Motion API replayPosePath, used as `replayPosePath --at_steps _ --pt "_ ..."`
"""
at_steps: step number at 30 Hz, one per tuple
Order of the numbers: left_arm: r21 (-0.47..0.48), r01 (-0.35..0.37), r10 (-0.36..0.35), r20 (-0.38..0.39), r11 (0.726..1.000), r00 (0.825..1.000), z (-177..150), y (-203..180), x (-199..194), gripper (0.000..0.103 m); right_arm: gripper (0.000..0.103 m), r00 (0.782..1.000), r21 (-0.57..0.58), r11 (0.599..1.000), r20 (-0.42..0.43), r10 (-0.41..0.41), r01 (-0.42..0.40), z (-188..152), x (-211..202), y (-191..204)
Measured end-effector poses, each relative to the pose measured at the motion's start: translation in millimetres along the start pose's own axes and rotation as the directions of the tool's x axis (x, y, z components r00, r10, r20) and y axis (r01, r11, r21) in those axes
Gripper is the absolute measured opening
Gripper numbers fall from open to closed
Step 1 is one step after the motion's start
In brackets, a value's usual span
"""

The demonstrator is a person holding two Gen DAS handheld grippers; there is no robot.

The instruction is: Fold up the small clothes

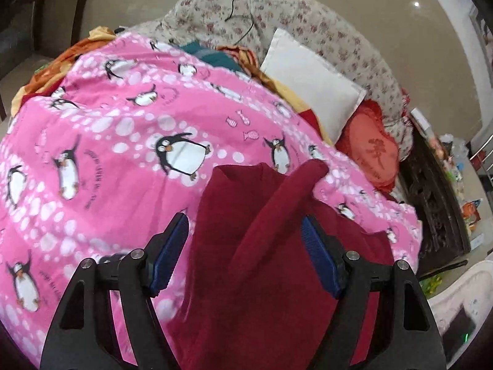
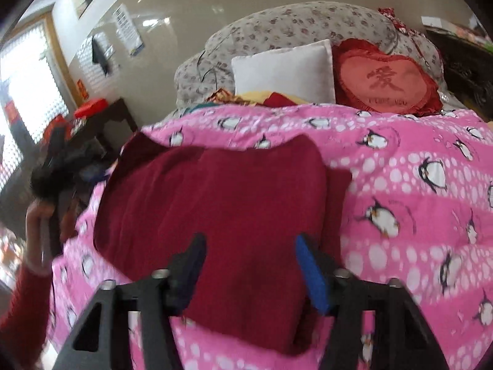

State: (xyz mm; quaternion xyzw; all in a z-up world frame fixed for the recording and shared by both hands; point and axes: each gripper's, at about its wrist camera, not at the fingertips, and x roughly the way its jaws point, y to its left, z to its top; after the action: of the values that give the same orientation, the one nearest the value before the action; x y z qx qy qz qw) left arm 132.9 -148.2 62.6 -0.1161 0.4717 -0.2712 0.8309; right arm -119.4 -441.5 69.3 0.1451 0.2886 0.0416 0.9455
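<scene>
Both grippers, left gripper (image 1: 246,231) and right gripper (image 2: 249,243), hover with jaws wide, gripping nothing, over the maroon sweater (image 2: 215,203) lying mid-quilt on the pink penguin quilt (image 2: 416,185); its sleeve (image 1: 277,203) crosses the body. Pinch matching hem corners evenly before folding, I'd judge

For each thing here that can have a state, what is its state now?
left gripper: open, above the garment
right gripper: open, above the garment
red garment: partly folded, lying on the blanket
pink penguin blanket: spread over the bed
white pillow: leaning upright
</scene>
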Motion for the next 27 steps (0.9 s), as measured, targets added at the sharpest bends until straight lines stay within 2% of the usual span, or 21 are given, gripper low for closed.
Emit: replayPosePath --at_steps 3,5,6,8,11,12,13,17,21,24,27 --pt "-0.04 -0.099 0.099 -0.007 0.994 0.995 13.6 11.2 27.7 0.076 0.042 0.999 -0.014 0.999 -0.037 -0.038 0.037 -17.4 12.0 -1.1" --pt "-0.068 -0.097 0.096 -0.015 0.993 0.995 18.1 22.4 35.0 0.076 0.039 0.999 0.016 0.999 -0.034 -0.036 0.037 -19.6 18.0 -8.1" --pt "-0.08 -0.074 0.073 -0.015 0.994 0.997 17.7 26.5 31.8 0.076 0.039 0.999 0.03 0.999 -0.029 -0.029 0.03 -18.0 16.7 -9.5" --pt "-0.069 -0.076 0.076 -0.001 0.995 0.997 12.8 27.6 18.8 0.076 0.04 1.0 0.037 0.999 -0.014 -0.018 0.018 -15.0 8.5 -6.6" --pt "-0.021 -0.068 0.069 0.02 0.997 0.997 -6.3 30.5 -11.9 0.076 0.042 0.997 0.033 0.996 0.022 0.078 -0.079 -14.2 -5.4 7.1" --pt "-0.004 -0.047 0.047 0.027 0.999 0.999 -17.5 33.8 -26.7 0.076 0.048 0.991 0.026 0.991 0.02 0.129 -0.13 -15.7 -7.6 15.3" --pt "0.008 -0.032 0.032 0.031 0.999 0.999 -26.0 36.6 -36.6 0.076 0.051 0.985 0.015 0.985 0.014 0.17 -0.171 -17.8 -8.7 24.3" --pt "0.073 0.003 -0.005 0.03 0.997 1.0 -75.3 50.6 -71.4 0.076 0.051 0.97 -0.078 0.967 -0.034 0.242 -0.244 -27.8 -0.7 66.3" --pt "0.149 -0.009 0.014 -0.028 0.989 1.0 -119.7 60.3 -71.6 0.076 0.051 0.952 -0.098 0.949 -0.095 0.291 -0.3 -36.9 20.7 97.1" --pt "0.24 -0.045 0.062 -0.064 0.97 0.996 -137.8 57.7 -56.4 0.076 0.051 0.945 -0.086 0.944 -0.108 0.309 -0.319 -39.4 29.4 106.0" --pt "0.315 -0.094 0.104 -0.016 0.945 0.994 -143.4 50.3 -45.2 0.076 0.051 0.936 -0.074 0.937 -0.119 0.331 -0.34 -43.3 30.5 111.4"
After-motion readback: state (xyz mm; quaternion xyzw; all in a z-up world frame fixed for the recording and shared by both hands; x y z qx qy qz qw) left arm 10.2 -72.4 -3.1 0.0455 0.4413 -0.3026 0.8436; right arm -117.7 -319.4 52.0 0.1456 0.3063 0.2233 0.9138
